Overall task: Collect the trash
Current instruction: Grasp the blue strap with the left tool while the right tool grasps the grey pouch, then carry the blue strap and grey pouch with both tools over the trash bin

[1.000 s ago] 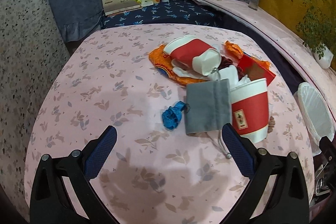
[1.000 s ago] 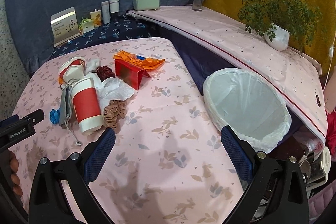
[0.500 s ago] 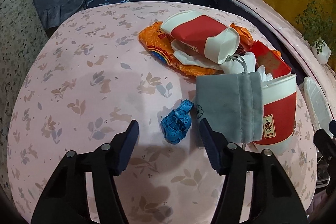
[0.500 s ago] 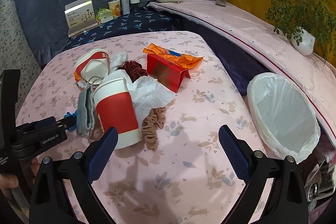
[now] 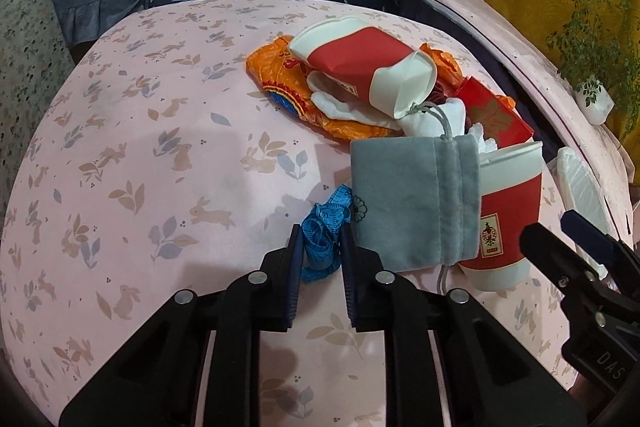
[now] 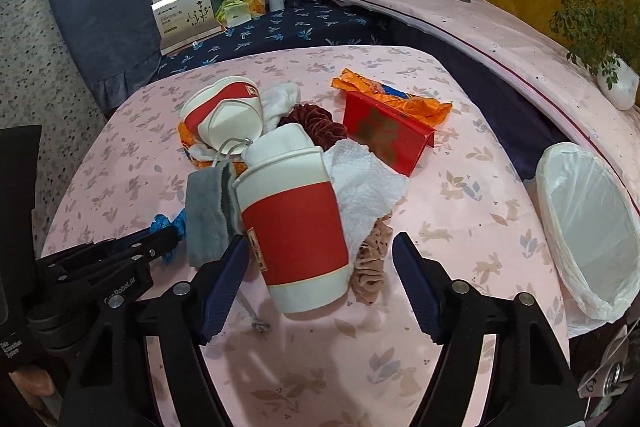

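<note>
on the pink tablecloth (image 5: 160,155) my left gripper (image 5: 320,239) is pinching the blue tape measure (image 5: 326,227); my right gripper (image 6: 320,247) is straddling the upright red cup (image 6: 294,223), wide.

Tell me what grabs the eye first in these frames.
The upright red-and-white paper cup dominates mid-table, standing between the fingers of the open right hand-held gripper. Just beside it, the left hand-held gripper has its fingers closed on a crumpled blue measuring tape next to a grey drawstring pouch. Off the table's right edge gapes a white-lined trash bin.
</note>
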Demonstrator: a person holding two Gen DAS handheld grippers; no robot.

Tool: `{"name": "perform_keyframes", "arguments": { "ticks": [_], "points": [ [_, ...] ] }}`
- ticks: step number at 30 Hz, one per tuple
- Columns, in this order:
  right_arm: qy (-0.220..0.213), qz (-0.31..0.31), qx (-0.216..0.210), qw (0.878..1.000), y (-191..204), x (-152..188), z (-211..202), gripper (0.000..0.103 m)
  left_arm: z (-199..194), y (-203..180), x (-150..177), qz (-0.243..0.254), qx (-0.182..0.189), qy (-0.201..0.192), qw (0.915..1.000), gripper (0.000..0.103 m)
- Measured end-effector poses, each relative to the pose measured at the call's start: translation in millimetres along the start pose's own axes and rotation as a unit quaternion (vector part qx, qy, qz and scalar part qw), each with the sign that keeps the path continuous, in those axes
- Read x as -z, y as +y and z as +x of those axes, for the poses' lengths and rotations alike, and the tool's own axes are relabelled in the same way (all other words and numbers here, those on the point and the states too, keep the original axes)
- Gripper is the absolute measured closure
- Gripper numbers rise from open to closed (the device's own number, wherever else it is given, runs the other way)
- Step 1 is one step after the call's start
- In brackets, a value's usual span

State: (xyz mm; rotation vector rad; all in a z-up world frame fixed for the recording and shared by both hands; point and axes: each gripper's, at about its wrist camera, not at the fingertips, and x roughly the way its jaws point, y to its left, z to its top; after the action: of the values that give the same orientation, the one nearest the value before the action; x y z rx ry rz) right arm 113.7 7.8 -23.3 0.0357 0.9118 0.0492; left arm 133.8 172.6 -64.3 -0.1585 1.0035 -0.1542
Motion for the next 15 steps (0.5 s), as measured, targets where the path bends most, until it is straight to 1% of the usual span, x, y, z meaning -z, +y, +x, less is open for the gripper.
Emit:
{"name": "perform_keyframes", "arguments": {
  "ticks": [3, 6, 7, 9, 11, 15],
  "points": [
    [-0.002, -0.007, -0.010, 1.000, 9, 0, -2, 0.036, -4, 2, -3, -0.003, -0.004, -0.006, 1.0000, 0.086],
    [0.001, -0.015, -0.027, 1.000, 21, 0, -3, 0.048, -5, 5, -4, -0.010, -0.011, -0.005, 0.9999, 0.086],
    [0.003, -0.018, -0.033, 0.999, 24, 1, -2, 0.053, -6, 6, -5, -0.013, -0.013, -0.006, 0.9998, 0.086],
    [0.011, -0.026, -0.048, 0.998, 33, 1, 1, 0.057, -9, 8, -6, -0.017, -0.015, -0.008, 0.9997, 0.086],
    [0.018, -0.033, -0.060, 0.998, 41, 3, 6, 0.067, -13, 10, -5, -0.018, -0.018, -0.011, 0.9996, 0.086],
    [0.037, -0.036, -0.079, 0.996, 51, 7, 20, 0.072, -15, 14, -5, -0.022, -0.019, -0.010, 0.9995, 0.086]
  ]
}}
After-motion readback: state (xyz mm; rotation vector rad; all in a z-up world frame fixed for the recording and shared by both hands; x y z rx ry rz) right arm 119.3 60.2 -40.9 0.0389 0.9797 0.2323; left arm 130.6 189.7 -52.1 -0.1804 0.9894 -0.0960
